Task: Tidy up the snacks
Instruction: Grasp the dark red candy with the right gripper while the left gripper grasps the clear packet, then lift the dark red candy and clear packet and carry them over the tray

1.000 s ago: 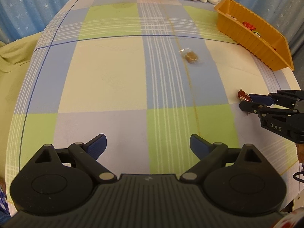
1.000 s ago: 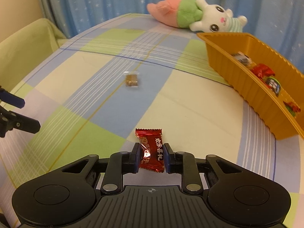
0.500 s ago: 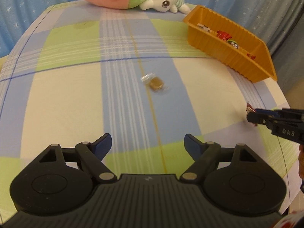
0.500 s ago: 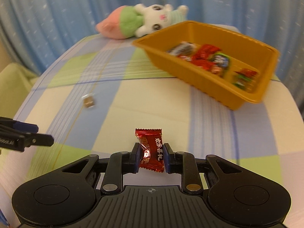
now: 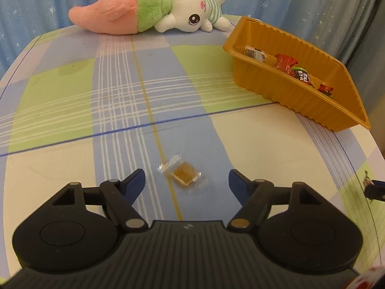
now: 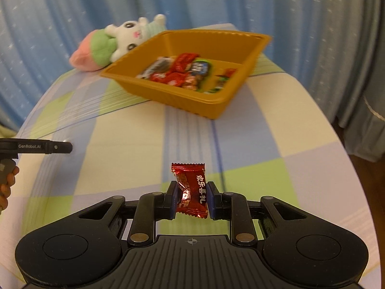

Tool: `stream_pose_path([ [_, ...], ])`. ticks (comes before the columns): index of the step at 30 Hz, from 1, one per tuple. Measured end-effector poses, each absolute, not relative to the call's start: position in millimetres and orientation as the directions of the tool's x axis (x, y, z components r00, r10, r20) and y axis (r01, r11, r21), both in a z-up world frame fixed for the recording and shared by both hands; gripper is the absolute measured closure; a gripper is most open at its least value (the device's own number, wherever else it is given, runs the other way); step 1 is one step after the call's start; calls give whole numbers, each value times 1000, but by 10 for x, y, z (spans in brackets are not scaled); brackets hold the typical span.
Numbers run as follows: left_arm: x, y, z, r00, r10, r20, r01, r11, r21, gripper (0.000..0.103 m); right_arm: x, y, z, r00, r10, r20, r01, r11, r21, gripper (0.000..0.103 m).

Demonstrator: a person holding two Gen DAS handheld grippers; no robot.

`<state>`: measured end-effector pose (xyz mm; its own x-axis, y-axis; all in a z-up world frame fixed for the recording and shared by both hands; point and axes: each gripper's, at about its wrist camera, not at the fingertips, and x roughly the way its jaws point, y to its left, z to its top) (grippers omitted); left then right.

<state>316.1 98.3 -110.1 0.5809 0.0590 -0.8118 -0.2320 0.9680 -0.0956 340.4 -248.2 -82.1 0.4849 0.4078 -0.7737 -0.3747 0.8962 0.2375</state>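
Plaid tablecloth (image 6: pixel 252 125); red candy (image 6: pixel 191 192) in R gripper (image 6: pixel 191 200).

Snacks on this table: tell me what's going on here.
A person with a handheld gripper in each hand is sorting wrapped snacks into the orange tray, which already holds several. The right gripper is shut on a red candy and held above the checked tablecloth, pointing toward the tray. The left gripper is open, its fingers either side of a clear-wrapped brown candy lying on the cloth. A plush bunny lies at the far edge.
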Motion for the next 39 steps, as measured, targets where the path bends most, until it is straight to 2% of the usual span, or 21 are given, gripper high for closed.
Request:
stream_pose_path([
  [5,3254,925,-1164,576,66,-815,-201,978,-63,46,3406,-2583,-814,492,391,-778,-339,909,243,78],
  [10,3246,856,-1192,585,88,-806,-161,987,-8,64,3416,-2566,-805,491,397,-775,-344,906,246,78],
  [15,3228,851,-1181,588,69,-806,-137,990,-16,77,3430,-2497,-810,482,414,-772,-366,896,252,78],
  [39,2856,515,-1142,570,3,-822,-73,996,-48,78,3325,-2333,-748,462,471,-751,-426,861,278,78],
])
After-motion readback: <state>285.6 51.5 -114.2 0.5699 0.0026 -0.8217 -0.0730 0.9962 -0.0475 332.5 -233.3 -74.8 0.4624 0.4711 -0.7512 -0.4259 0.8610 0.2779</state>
